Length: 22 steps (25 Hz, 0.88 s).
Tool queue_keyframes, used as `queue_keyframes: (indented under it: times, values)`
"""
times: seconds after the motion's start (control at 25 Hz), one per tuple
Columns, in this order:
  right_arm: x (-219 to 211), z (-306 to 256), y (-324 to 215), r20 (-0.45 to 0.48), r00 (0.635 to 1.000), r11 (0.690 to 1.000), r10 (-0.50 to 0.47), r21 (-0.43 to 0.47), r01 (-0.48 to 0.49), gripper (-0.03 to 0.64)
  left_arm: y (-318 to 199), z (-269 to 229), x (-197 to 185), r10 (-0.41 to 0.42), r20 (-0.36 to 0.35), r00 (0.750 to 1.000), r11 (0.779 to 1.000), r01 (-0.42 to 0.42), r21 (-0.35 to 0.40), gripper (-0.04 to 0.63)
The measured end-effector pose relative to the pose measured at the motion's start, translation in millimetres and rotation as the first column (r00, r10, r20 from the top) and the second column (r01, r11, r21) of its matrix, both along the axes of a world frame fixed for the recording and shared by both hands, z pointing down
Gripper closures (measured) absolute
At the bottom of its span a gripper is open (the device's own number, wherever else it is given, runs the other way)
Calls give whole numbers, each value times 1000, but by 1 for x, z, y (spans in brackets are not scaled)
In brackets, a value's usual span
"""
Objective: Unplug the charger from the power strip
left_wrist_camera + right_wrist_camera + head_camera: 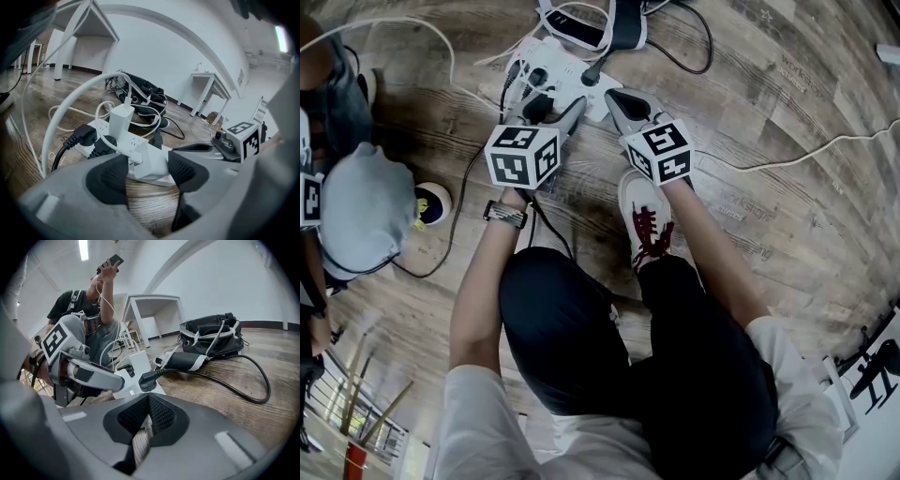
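A white power strip (561,73) lies on the wooden floor with several plugs in it. In the left gripper view a small white charger (149,161) sits at the strip's near end, behind it a taller white charger (120,123) and black plugs (83,136). My left gripper (146,171) is open around the small charger: its right pad is at the charger's side and its left pad stands a little off. My right gripper (614,98) is shut with nothing in it, its tip at the strip's near end beside a black plug (145,379).
A black bag (211,333) with a thick black cable lies beyond the strip. Another person (356,206) crouches to the left, holding a phone up. White cables (61,112) loop over the floor. My shoe (645,220) is just behind the right gripper. White tables (211,89) stand farther off.
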State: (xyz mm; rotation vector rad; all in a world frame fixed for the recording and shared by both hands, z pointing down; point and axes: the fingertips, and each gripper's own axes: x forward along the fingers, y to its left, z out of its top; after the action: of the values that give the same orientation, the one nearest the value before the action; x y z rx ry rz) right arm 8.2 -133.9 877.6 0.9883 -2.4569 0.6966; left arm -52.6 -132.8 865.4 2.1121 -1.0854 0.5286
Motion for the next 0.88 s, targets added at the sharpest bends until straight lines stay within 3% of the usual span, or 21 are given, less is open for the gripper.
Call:
queue_keyframes:
  times: [0.36, 0.88]
  values:
    - [2, 0, 3, -32, 999, 1000, 7, -4, -7, 615, 6, 7, -3, -39, -26, 999, 998, 38, -48, 293]
    - [7, -9, 2, 11, 999, 999, 31, -11, -31, 615, 13, 14, -6, -16, 33, 999, 998, 18, -65, 281]
